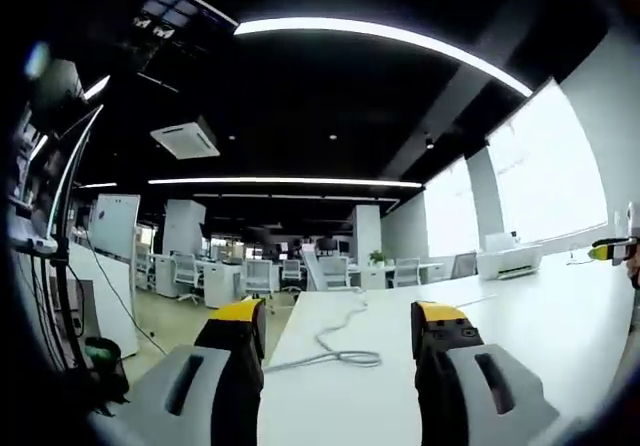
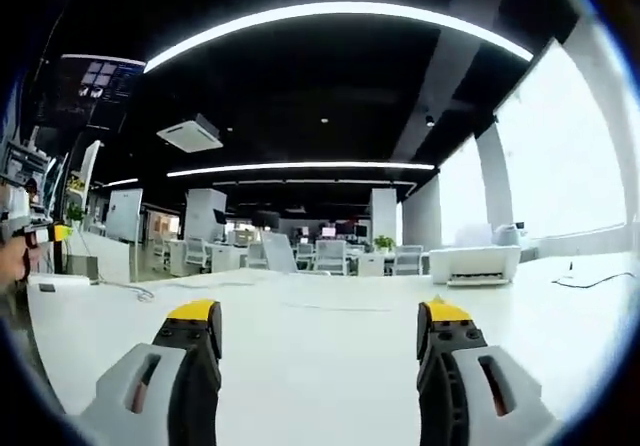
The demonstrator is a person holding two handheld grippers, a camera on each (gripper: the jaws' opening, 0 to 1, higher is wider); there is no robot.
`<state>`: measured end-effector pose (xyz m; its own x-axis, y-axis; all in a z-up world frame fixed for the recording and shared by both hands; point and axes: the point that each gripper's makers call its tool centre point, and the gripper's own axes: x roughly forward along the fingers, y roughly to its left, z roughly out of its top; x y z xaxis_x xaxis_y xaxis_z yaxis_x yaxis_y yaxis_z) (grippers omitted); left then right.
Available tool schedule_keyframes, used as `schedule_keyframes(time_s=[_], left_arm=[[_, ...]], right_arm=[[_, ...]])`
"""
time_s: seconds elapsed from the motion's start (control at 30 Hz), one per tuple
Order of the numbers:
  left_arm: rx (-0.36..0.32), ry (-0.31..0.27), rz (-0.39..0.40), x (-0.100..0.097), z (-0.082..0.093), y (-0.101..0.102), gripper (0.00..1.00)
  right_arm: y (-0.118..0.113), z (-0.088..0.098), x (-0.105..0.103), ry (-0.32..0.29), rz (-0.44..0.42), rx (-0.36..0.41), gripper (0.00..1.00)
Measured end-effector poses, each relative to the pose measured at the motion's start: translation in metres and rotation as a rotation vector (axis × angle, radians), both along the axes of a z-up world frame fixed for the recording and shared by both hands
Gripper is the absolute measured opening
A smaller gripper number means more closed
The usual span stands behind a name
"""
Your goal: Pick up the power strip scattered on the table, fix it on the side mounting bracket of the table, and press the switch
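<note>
Both grippers, left and right, I hold spread apart over the white table; a cable lies at twelve o'clock.

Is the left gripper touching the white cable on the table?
Apart. In the left gripper view, the open left gripper hovers, and bare white table separates the jaws from the white cable.

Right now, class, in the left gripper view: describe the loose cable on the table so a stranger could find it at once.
Start with the long white table that runs away toward the office chairs. Near its left edge, between the yellow-tipped jaws of the left gripper, lies the cable. It is a thin pale cord that snakes toward the far end and doubles back in a flat loop, unlike the boxy white printer at the far right.
</note>
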<state>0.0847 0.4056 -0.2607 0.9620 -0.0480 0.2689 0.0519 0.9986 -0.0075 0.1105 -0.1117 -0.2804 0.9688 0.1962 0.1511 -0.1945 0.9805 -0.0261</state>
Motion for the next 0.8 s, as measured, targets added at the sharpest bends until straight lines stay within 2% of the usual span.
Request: schedule_keyframes(time_s=[0.8], left_arm=[[-0.011, -0.028, 0.047, -0.006, 0.006, 0.011, 0.63]], right_arm=[[-0.006, -0.002, -0.003, -0.008, 0.001, 0.01, 0.77]])
